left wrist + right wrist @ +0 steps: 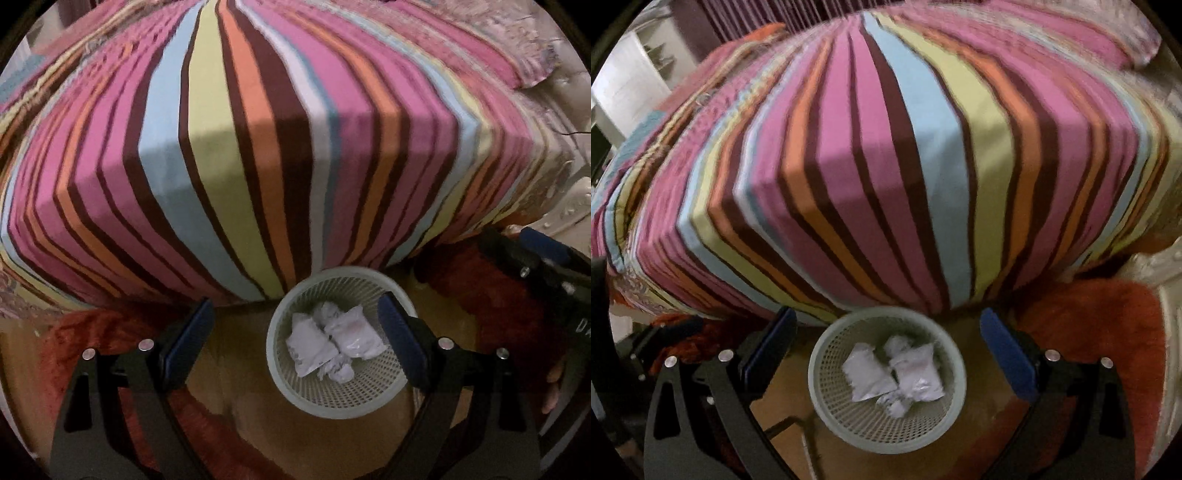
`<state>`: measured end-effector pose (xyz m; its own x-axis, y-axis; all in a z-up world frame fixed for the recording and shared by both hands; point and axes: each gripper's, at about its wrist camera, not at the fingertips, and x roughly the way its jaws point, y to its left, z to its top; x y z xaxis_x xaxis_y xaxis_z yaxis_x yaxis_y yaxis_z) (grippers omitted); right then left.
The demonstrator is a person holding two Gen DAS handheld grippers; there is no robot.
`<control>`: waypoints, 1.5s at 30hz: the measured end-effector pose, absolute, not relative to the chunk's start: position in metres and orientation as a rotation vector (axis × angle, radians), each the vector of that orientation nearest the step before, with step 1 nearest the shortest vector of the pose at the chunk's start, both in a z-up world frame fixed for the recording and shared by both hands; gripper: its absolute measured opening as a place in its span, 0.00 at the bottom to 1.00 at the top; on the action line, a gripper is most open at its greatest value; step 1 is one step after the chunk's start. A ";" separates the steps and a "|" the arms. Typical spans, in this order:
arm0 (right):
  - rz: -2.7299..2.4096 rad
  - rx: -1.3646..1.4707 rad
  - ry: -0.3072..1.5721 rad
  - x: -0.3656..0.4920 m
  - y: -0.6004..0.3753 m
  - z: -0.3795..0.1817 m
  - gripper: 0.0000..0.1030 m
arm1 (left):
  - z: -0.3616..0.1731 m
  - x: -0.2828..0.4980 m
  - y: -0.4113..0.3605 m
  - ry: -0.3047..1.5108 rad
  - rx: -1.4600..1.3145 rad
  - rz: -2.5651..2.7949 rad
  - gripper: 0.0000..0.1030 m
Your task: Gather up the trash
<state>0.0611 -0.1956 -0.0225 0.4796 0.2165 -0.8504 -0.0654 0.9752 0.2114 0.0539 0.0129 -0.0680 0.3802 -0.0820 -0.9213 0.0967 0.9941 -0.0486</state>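
Note:
A pale green mesh waste basket (280, 373) stands on the floor against the foot of the bed; it also shows in the right wrist view (827, 398). Inside lie white crumpled papers and plastic wrappers (332, 343) (894, 373). My left gripper (295, 332) is open and empty, held above the basket. My right gripper (888, 343) is open and empty, also above the basket. The right gripper's black body with a blue pad (543, 258) shows at the right edge of the left wrist view.
A bed with a striped pink, orange, blue and green cover (258, 147) (886, 166) fills the far side. A red-orange shaggy rug (1089, 325) (92, 332) lies around the basket on the tan floor. White furniture (631, 85) stands at far left.

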 end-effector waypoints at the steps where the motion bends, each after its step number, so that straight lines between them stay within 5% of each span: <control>1: 0.174 0.155 1.052 0.059 -0.196 -0.019 0.93 | -0.064 0.050 0.011 1.161 0.017 -0.113 0.85; 11: 0.143 0.103 1.000 0.037 -0.189 -0.007 0.93 | -0.035 0.028 0.003 1.037 0.066 -0.072 0.85; 45: 0.118 0.094 1.020 0.052 -0.200 -0.002 0.93 | -0.045 0.035 0.006 1.048 0.010 -0.096 0.85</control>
